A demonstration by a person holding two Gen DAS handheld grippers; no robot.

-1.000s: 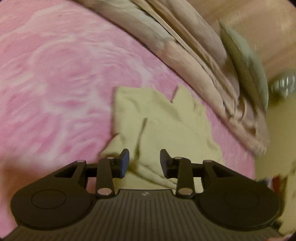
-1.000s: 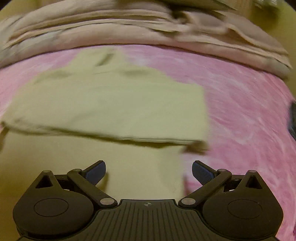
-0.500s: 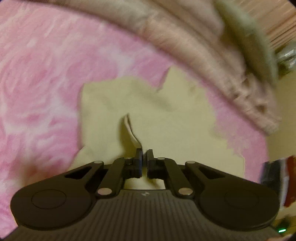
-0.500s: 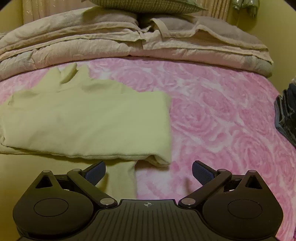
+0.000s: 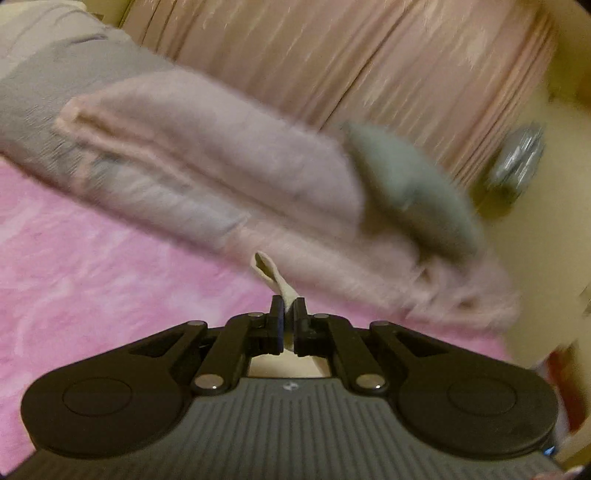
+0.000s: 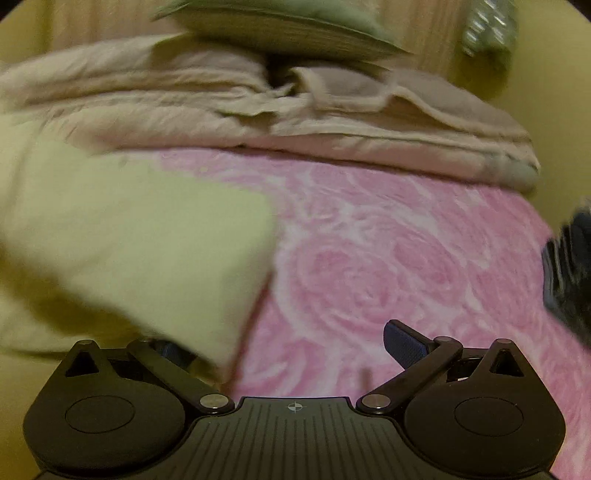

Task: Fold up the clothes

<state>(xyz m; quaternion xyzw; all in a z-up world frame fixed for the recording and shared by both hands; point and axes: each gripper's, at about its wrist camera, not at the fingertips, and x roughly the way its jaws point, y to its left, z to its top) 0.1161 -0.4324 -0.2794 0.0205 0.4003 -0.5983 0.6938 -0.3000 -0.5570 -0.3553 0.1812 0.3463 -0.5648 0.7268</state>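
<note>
Fingers of left gripper [image 5: 289, 308] are pinched shut on a fold of the pale yellow cotton garment [image 5: 275, 282], lifted above the pink rose-print bedspread [image 5: 92, 277]. Right gripper [image 6: 295, 341] is seen spread wide, nothing held; the garment [image 6: 140, 240] is draped over its left finger, blurred. Folded beige blankets [image 6: 295, 118] are seen behind, grey-green pillow [image 6: 280, 26] on top.

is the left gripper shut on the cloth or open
Shut on it. The left gripper has its fingers pressed nearly together, with a strip of the pale yellow garment pinched between them and sticking out above.
</note>
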